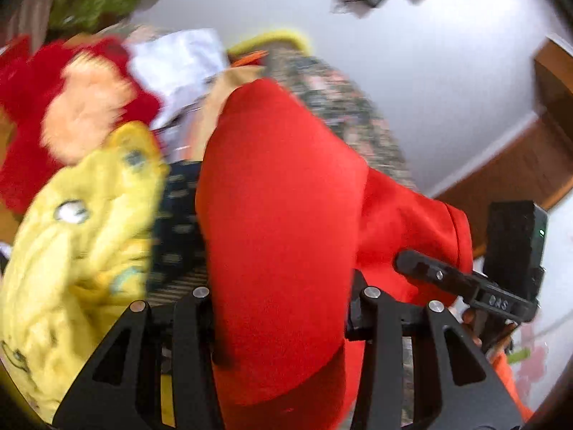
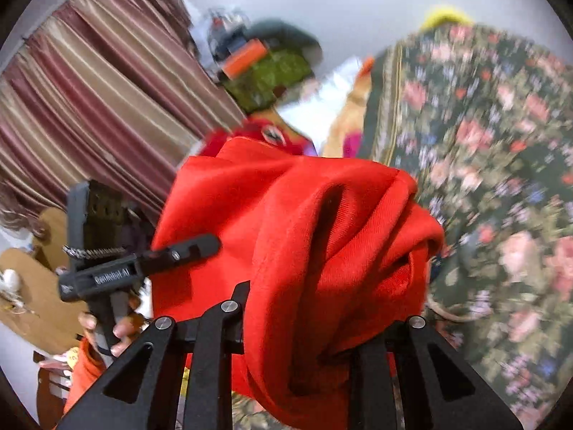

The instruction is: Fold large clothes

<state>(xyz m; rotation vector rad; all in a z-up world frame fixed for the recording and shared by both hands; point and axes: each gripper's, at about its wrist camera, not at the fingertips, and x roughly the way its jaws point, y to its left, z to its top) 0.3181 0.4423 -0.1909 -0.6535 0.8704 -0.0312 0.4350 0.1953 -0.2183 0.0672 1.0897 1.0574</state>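
A large red garment (image 1: 279, 197) hangs bunched between both grippers. In the left wrist view it fills the gap of my left gripper (image 1: 283, 286) and hides the fingertips, which are shut on it. My right gripper (image 1: 447, 276) shows at the right edge of the cloth, one finger pressed against it. In the right wrist view the same red garment (image 2: 322, 222) is folded thickly into my right gripper (image 2: 322, 322), which is shut on it. My left gripper (image 2: 150, 258) clamps the cloth's left edge, with a person's hand (image 2: 118, 333) on its handle.
A floral bedspread (image 2: 483, 161) lies below and to the right. A yellow plush toy (image 1: 82, 233), a red plush toy (image 1: 53, 107) and white cloth (image 1: 179, 68) are piled on the left. A striped curtain (image 2: 89, 89) hangs behind. Wooden furniture (image 1: 519, 150) stands at the right.
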